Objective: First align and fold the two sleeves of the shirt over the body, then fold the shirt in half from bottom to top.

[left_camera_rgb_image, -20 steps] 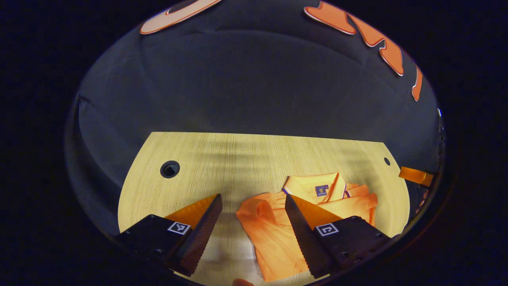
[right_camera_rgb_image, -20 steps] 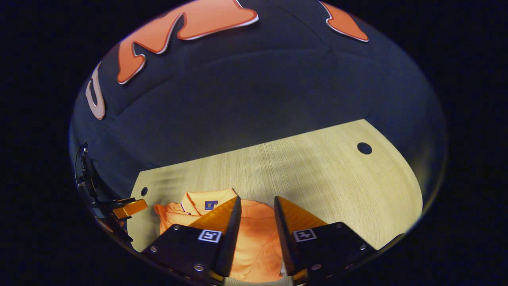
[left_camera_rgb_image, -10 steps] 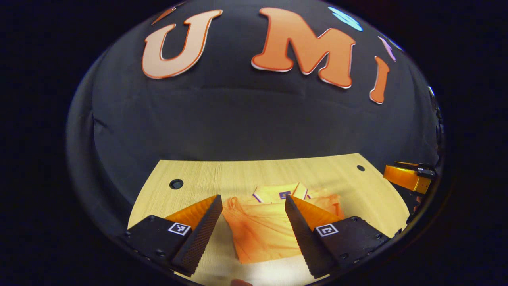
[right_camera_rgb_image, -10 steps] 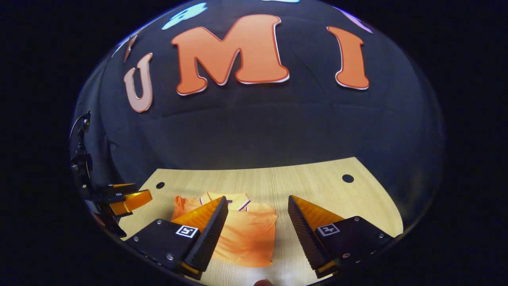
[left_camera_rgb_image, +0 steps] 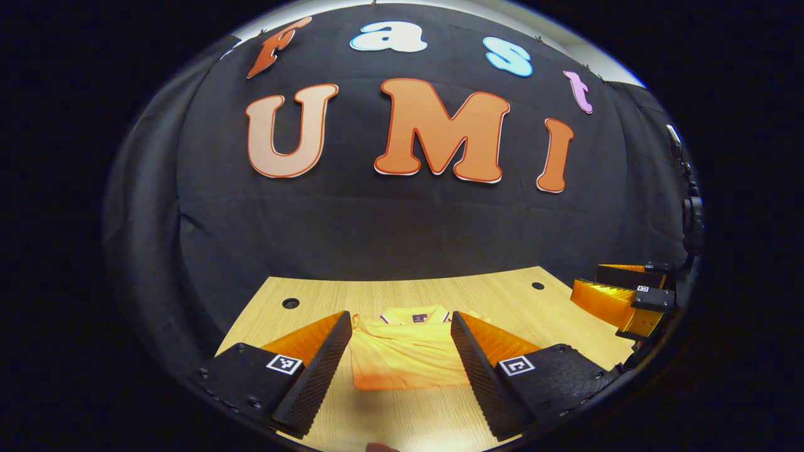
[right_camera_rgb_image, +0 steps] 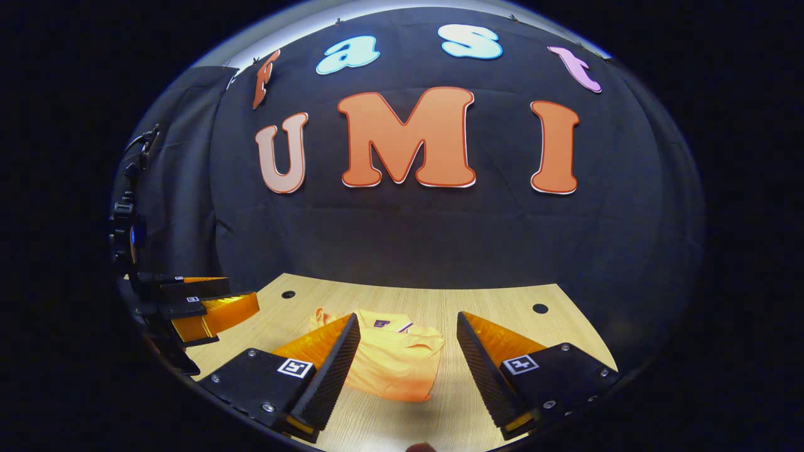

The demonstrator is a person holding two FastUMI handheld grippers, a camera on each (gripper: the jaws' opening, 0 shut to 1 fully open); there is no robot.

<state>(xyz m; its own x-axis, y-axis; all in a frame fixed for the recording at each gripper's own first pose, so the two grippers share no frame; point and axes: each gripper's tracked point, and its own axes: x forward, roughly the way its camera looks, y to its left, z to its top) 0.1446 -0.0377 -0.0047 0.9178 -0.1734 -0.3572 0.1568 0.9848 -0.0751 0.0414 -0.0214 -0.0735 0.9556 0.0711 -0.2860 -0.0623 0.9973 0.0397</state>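
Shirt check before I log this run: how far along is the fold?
Done: the shirt lies on the table as a compact folded rectangle, collar at the far edge. In hand: nothing; the left tool and right tool are open, off the cloth. Left: apparently nothing.

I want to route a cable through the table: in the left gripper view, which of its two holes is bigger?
The hole left of the shirt, near the table rim; the other hole looks smaller.

no readable text on the shirt (left_camera_rgb_image: pixel 407 358).
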